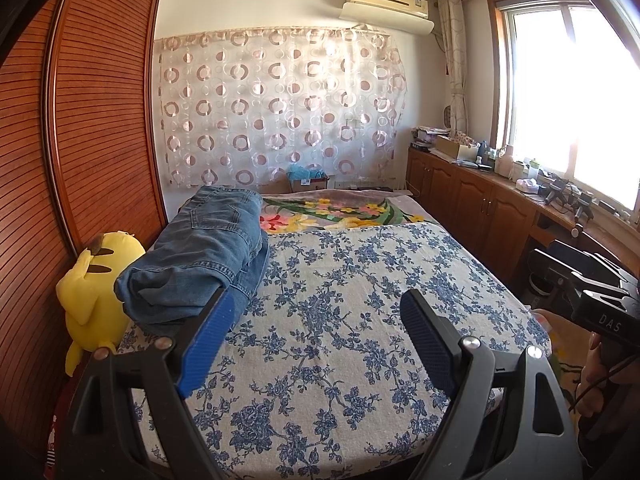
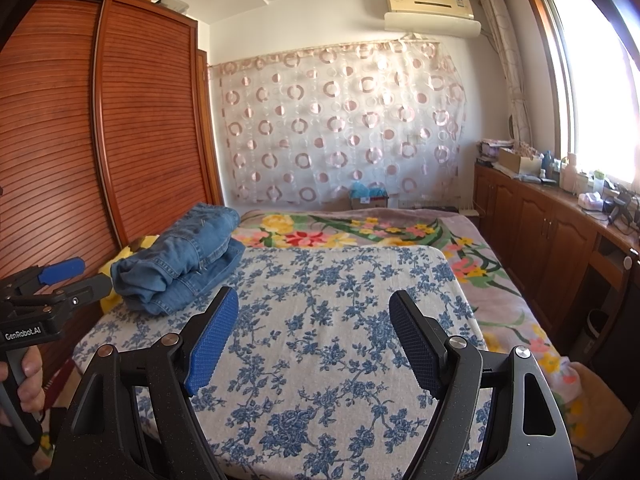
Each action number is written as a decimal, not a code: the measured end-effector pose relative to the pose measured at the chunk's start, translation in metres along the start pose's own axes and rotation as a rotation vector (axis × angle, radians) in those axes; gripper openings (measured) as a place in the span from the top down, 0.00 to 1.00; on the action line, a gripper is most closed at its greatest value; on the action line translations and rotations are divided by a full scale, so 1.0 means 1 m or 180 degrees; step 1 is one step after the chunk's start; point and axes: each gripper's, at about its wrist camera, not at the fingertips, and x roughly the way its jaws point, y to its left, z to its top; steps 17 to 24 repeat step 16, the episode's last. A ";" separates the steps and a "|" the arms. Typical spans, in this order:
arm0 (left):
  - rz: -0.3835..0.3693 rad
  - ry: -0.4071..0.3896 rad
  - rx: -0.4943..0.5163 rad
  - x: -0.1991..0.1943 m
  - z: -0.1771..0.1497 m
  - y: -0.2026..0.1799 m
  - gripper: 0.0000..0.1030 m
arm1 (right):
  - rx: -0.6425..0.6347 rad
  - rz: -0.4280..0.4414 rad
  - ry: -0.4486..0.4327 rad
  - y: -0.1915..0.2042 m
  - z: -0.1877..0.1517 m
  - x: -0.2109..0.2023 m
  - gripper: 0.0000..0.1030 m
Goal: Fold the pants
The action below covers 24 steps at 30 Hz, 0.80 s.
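Two views. Left wrist: left gripper (image 1: 316, 316) hanging released, empty, over the floral cover (image 1: 360, 320); folded jeans (image 1: 208, 256) lying at the cover's left edge beside a yellow plush (image 1: 92, 288). Right wrist: right gripper (image 2: 314, 318) hovering released, empty; jeans (image 2: 188, 260) sitting far left.

A yellow plush toy (image 1: 94, 280) lies beside the wardrobe (image 1: 100, 120).

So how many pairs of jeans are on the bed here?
2, as far as the folds show: a folded pair stacked on a second folded pair, at the bed's left edge beside the yellow plush toy. More could be hidden within the stack.
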 end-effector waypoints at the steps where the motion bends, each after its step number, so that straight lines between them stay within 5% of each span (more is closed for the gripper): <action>1: -0.0003 0.0001 -0.0002 0.000 0.000 0.000 0.17 | -0.0001 -0.0001 0.0001 0.000 0.000 0.000 0.23; 24: 0.0001 -0.0002 -0.0002 0.000 -0.001 0.000 0.17 | 0.0002 0.0001 -0.0002 0.000 -0.001 0.000 0.23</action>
